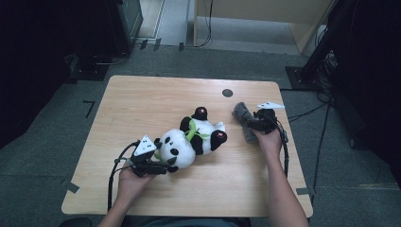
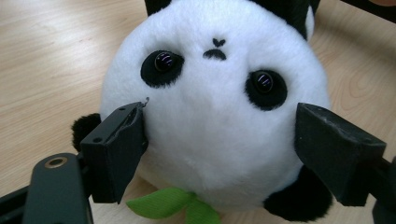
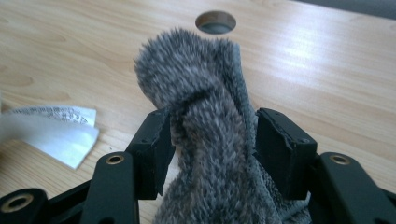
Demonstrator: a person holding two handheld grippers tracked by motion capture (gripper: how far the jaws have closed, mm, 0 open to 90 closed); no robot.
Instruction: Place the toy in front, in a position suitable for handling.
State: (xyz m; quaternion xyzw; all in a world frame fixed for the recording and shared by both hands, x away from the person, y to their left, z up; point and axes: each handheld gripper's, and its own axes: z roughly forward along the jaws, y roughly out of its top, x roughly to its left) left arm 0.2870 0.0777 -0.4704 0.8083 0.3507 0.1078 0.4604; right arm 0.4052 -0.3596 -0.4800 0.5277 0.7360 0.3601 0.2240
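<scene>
A: Starting at the left, what is the left gripper (image 1: 163, 166) doing?

B: It sits at the head of the panda (image 1: 189, 139), which lies on its back near the middle of the table (image 1: 142, 101). In the left gripper view its 2 jaws flank the white head (image 2: 212, 116). The left one touches the fur at the cheek, while the right one seems to stand just off it, so I read the jaws as spread and not clamped.

A: So the panda isn't picked up?

B: Not as far as I can see. It rests on the wood, with a green leaf (image 2: 170, 205) under its chin.

A: And over on the right?

B: The right gripper (image 1: 249, 124) is at the grey furry toy (image 1: 242, 113), near the table's right edge and below the round hole (image 1: 227, 93). In the right gripper view both jaws press into the grey fur (image 3: 210, 154), so it is grasping that toy. A white label (image 3: 51, 128) lies on the wood beside it.

A: How far along would you judge it?

B: Early. 1 toy is gripped and still looks low to the table, and the other is only framed. The squeeze on the panda and any lifting or moving of the 2 are left.
</scene>
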